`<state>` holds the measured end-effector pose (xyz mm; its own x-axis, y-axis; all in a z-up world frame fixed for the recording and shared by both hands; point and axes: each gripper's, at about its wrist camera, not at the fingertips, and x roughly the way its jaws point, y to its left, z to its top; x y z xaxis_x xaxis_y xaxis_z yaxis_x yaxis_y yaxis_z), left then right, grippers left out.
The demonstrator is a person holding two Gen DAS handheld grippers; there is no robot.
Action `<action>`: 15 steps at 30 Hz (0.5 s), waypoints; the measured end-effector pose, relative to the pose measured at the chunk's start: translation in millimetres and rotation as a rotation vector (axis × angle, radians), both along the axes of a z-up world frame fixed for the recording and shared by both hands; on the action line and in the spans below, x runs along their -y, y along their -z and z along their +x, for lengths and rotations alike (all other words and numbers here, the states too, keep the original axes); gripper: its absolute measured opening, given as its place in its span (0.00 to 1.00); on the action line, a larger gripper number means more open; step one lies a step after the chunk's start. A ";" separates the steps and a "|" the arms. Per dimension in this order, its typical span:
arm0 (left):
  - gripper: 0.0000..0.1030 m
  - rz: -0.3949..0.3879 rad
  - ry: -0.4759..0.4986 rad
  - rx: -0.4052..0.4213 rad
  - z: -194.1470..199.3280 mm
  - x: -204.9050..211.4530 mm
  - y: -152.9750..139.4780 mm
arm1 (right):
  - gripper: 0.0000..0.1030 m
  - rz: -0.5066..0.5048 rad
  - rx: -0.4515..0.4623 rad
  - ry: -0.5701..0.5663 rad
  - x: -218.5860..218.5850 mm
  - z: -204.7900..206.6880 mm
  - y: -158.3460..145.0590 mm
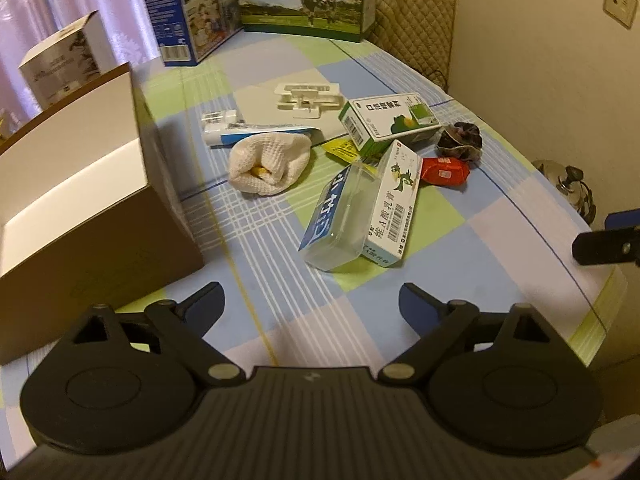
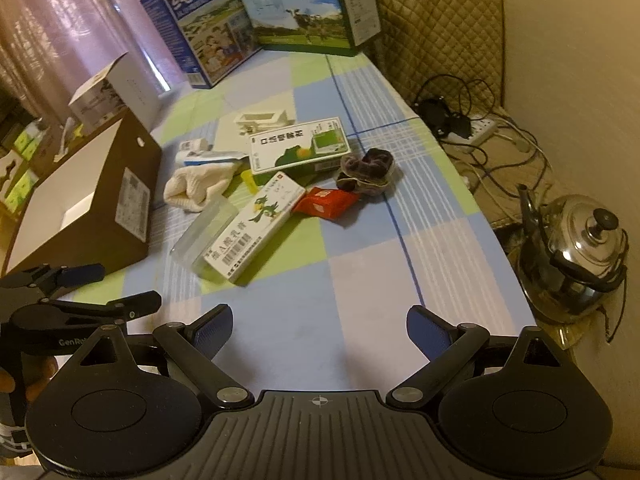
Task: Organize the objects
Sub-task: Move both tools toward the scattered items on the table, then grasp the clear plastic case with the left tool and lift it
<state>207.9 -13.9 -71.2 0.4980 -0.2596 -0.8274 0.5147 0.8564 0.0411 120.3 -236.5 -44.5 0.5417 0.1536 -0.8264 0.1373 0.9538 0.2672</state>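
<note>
A: Checked cloth covers the counter (image 1: pixel 500 240); where lies the clutter?

B: Ahead of both — the glossy medicine box (image 1: pixel 394 208) points its long axis toward the left gripper (image 1: pixel 312 308), the nearer one, jaws spread and empty. The right gripper (image 2: pixel 320 328) is likewise spread; an open cardboard box (image 1: pixel 100 216) stands left.

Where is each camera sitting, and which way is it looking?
Left wrist: on the left tool, open, looking down the checked tablecloth at the clutter; the right tool's finger shows at the right edge.
Right wrist: on the right tool, open, facing the same way; the left tool and a hand show.
Both share: brown cardboard box, white sock, red packet.
</note>
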 end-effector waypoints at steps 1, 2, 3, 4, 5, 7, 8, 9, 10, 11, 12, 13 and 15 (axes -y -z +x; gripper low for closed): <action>0.89 0.002 0.011 0.002 2.0 0.4 2.0 | 0.89 -0.002 -0.001 0.005 -0.8 1.5 0.8; 0.89 0.005 0.022 0.006 3.7 1.3 3.9 | 0.89 -0.003 -0.001 0.012 -1.7 3.1 1.1; 0.88 0.009 0.036 0.013 5.7 1.7 5.8 | 0.89 -0.004 0.000 0.016 -2.4 3.9 1.3; 0.88 0.012 0.047 0.018 7.2 2.3 7.4 | 0.89 -0.005 0.001 0.022 -3.1 5.1 1.5; 0.87 0.017 0.059 0.021 9.4 2.9 9.6 | 0.89 -0.006 0.002 0.028 -3.9 6.1 1.7; 0.85 0.018 0.077 0.022 13.6 3.6 12.7 | 0.89 -0.006 0.002 0.037 -5.0 8.0 3.3; 0.85 0.018 0.086 0.022 16.1 4.1 14.5 | 0.89 -0.009 0.001 0.044 -5.2 9.1 4.6; 0.84 0.022 0.097 0.022 18.5 4.6 16.4 | 0.89 -0.011 -0.001 0.051 -4.9 9.9 5.8; 0.83 0.025 0.109 0.024 20.7 5.3 18.3 | 0.89 -0.012 -0.004 0.059 -4.1 10.7 7.5; 0.82 0.028 0.122 0.028 23.1 6.4 20.4 | 0.89 -0.012 -0.008 0.071 -2.7 11.5 9.5; 0.81 0.033 0.132 0.032 24.5 7.8 22.1 | 0.89 -0.012 -0.011 0.082 -1.3 11.8 11.1; 0.78 0.042 0.146 0.039 26.6 9.9 24.4 | 0.89 -0.014 -0.015 0.092 0.2 12.0 12.5; 0.73 0.055 0.175 0.045 30.5 15.2 29.3 | 0.89 -0.017 -0.024 0.115 3.5 12.1 15.6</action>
<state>238.4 -29.1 -100.5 0.4862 -0.3002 -0.8207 0.6519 0.7500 0.1119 132.5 -239.9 -60.2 0.5350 0.0773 -0.8413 0.2524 0.9357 0.2465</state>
